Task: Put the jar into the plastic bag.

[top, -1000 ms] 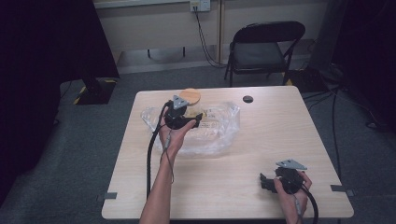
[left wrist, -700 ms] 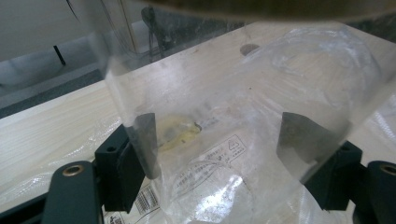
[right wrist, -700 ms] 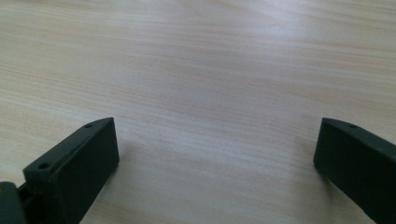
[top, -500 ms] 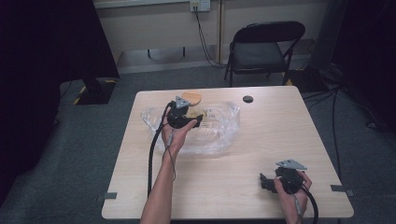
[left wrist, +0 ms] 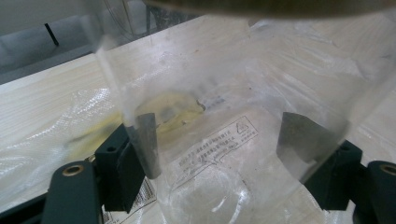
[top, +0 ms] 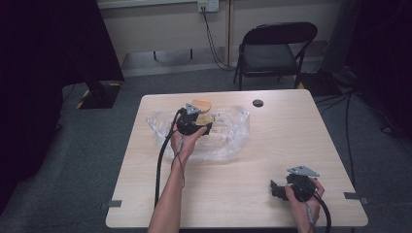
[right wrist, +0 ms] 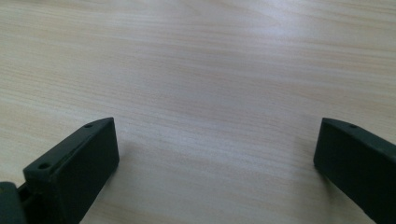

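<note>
Left gripper [left wrist: 219, 140] has its jaws closed on a clear plastic container [left wrist: 224, 116], their pads pressing through its see-through walls. Over the jaws a brown thing [top: 201, 105] (cut off at the frame's top edge in the left gripper view) is hard to identify. Under it lies a crumpled clear plastic bag [top: 223, 141] with printed text, on the wooden table [top: 272, 150]. Right gripper [right wrist: 215, 154] rests near the table's front edge, jaws wide apart over bare wood.

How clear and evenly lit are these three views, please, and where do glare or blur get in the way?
High view: soft, table bright, room edges dark. Left gripper view: sheen on the clear plastic bag veils the wood; blurred brown edge on top. Right gripper view: wood grain soft, pale glare top right; jaws sharp.
</note>
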Available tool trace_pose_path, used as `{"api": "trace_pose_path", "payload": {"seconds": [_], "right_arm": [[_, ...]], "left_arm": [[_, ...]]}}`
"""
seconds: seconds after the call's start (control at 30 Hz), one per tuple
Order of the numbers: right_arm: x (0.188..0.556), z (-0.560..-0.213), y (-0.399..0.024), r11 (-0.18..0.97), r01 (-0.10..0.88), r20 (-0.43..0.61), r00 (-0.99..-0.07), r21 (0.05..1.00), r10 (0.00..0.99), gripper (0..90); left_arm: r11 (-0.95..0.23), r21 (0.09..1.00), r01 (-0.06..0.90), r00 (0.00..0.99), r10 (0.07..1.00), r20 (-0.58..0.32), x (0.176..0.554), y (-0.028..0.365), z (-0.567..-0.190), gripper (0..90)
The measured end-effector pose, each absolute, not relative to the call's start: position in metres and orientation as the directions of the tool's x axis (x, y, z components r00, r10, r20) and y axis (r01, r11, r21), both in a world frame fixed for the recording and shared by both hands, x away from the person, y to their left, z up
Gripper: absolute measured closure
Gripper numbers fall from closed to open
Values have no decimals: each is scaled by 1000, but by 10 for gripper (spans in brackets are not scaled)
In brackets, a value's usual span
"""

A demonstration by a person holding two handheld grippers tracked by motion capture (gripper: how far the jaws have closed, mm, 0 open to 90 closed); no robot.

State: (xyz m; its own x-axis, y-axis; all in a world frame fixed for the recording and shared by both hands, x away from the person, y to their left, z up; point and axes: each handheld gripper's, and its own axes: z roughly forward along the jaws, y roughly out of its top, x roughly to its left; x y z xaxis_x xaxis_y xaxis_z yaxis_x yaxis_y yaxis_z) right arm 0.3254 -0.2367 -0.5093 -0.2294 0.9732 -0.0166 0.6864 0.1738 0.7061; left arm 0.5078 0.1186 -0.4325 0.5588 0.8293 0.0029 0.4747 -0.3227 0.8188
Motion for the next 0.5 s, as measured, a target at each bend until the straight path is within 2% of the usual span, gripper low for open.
{"api": "trace_pose_path", "payload": {"seconds": [0.5], "right_arm": [[325, -509, -237, 173, 686, -16, -229, 706, 973, 0]], "left_arm": [[-328, 799, 504, 551, 835, -5, 515, 117, -444, 252]]}}
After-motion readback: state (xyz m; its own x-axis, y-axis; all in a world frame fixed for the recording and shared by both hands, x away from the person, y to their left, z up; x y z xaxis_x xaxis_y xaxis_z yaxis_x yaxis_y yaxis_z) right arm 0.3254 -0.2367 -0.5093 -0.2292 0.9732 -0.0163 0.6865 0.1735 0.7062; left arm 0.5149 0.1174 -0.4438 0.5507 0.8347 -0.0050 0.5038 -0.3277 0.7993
